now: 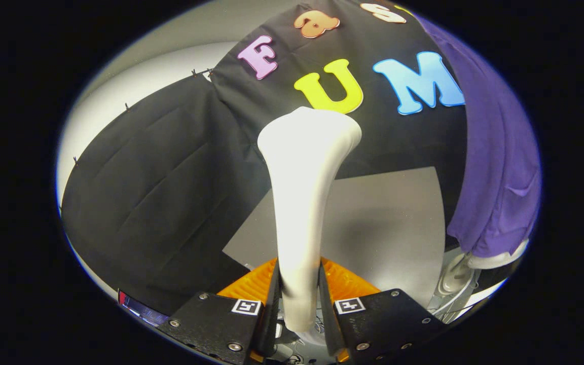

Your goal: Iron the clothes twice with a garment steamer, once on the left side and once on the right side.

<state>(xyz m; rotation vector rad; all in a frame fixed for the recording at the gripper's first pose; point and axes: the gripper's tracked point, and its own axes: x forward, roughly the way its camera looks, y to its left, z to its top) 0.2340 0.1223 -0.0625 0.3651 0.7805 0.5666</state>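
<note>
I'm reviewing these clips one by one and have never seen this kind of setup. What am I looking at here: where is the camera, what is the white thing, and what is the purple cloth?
The camera rides on a hand-held two-finger gripper and looks forward along its fingers, which show at the bottom. The fingers are clamped on the handle of a white garment steamer, whose wider head points away from the camera. Beyond it, off to one side, hangs a purple garment, the clothing to be steamed. The steamer head is apart from it. Below lies a grey surface; black cloth forms the booth's wall.
</note>
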